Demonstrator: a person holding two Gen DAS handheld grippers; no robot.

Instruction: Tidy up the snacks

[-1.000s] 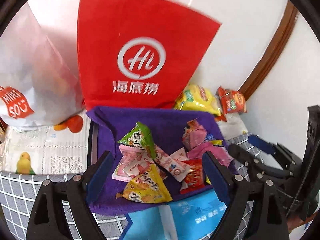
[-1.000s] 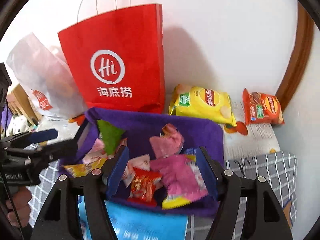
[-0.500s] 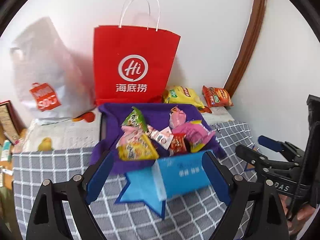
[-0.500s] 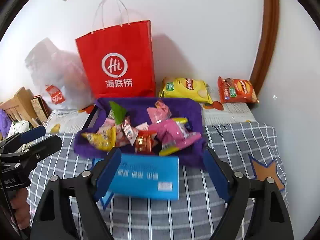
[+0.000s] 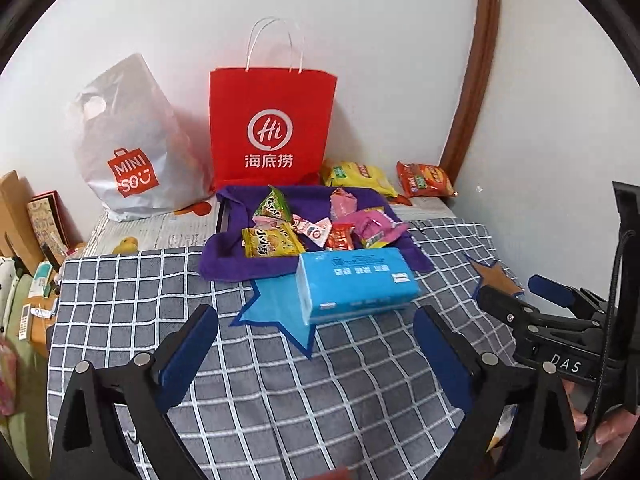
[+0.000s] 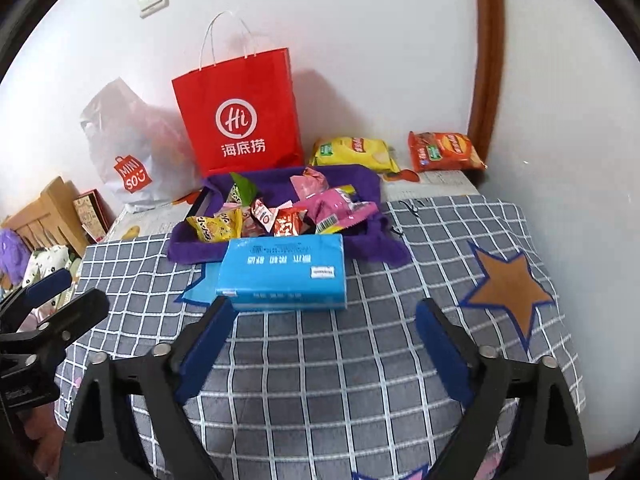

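Several small snack packets [image 5: 308, 226] [image 6: 276, 210] lie in a heap on a purple cloth [image 5: 224, 264] [image 6: 360, 184] at the back of the checked table. A yellow chip bag [image 5: 358, 176] [image 6: 354, 152] and an orange chip bag [image 5: 426, 180] [image 6: 444, 152] lie behind it by the wall. My left gripper [image 5: 316, 340] is open and empty, held back over the tablecloth. My right gripper [image 6: 322, 328] is open and empty too, short of a blue tissue pack [image 5: 356, 282] [image 6: 284, 270].
A red paper bag [image 5: 272, 128] [image 6: 240, 116] and a white Miniso plastic bag [image 5: 128, 144] [image 6: 128, 148] stand against the wall. Star patches are on the grey checked cloth [image 6: 508, 284]. Clutter and wooden furniture [image 6: 44, 212] stand left of the table. The right gripper shows at the left view's right edge [image 5: 552, 320].
Both grippers have pulled back and up from the snack heap. The view now takes in the tissue pack, the tablecloth and the whole bags. Both stayed open.
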